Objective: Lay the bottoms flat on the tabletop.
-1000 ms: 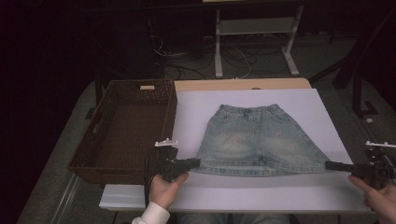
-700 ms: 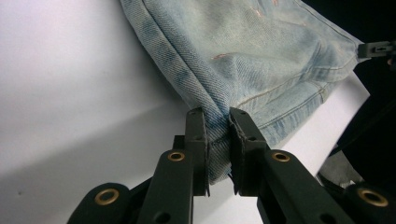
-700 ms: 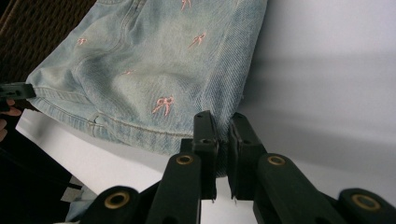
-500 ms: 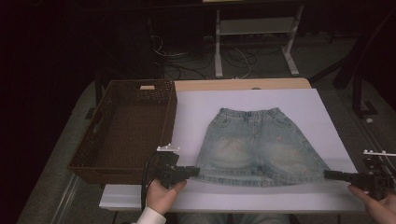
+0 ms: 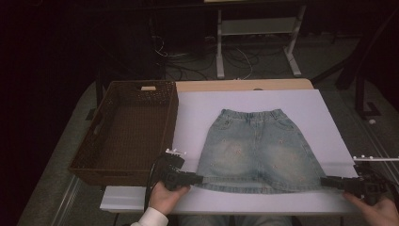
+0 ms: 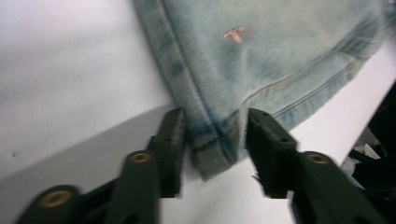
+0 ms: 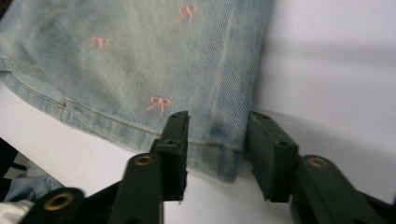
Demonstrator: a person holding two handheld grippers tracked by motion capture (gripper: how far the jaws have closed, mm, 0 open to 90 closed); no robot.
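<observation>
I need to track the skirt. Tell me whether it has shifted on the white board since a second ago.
No. The denim skirt lies flat in the same spot, its waistband equally far from the wicker basket; both hand-held grippers drew back slightly toward its hem corners.

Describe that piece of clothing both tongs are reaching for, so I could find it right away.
Look at the white sheet covering the table, just right of the brown wicker basket. Lying flat in its middle is a small faded light-blue denim skirt, waistband away from the person. It is the only garment there, dotted with tiny pink bows, and the open left tongs and right tongs straddle its two hem corners.
</observation>
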